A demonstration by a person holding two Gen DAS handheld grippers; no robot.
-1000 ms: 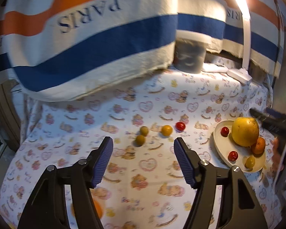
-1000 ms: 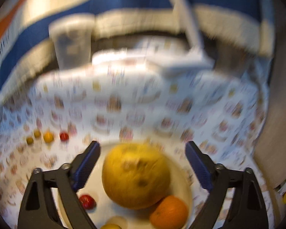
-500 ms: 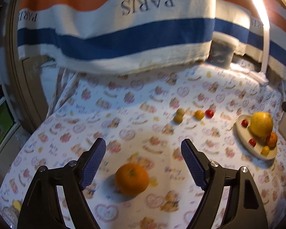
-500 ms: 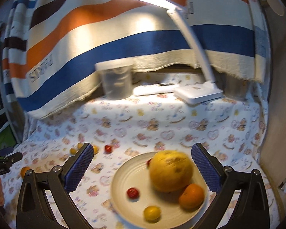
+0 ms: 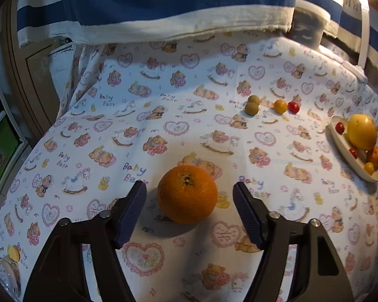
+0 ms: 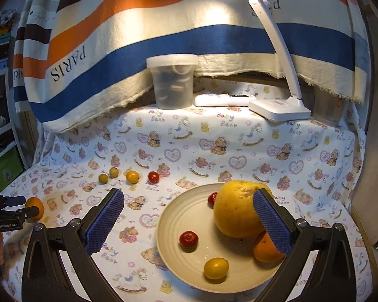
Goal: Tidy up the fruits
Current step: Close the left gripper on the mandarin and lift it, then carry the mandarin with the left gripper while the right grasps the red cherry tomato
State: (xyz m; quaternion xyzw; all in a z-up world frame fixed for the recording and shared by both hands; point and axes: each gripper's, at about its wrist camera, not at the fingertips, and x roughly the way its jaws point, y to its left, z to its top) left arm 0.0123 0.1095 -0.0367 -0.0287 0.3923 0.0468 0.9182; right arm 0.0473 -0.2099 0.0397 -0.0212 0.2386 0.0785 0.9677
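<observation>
i have the left gripper (image 5: 189, 201) spread wide with the orange (image 5: 187, 193) sitting between its blue pads on the baby-bear tablecloth (image 5: 163, 105); neither pad touches the fruit. the right gripper (image 6: 189, 222) is also released and holds nothing, hanging above the cream plate (image 6: 174, 226).

taking the plate as my landmark: on it lie a big yellow grapefruit (image 6: 235, 209), a small orange (image 6: 264, 250) tucked against the grapefruit's near side, a yellow cherry tomato (image 6: 216, 268) at the near rim, a red cherry tomato (image 6: 188, 239) toward the middle, and another red one (image 6: 212, 198) at the far rim, partly behind the grapefruit. off the plate, to its far left, sits a loose row on the cloth: two greenish-yellow small fruits (image 6: 108, 175), a yellow-orange tomato (image 6: 132, 177) and a red tomato (image 6: 153, 177). the orange i am straddling lies well apart from the plate, farther left again.
</observation>
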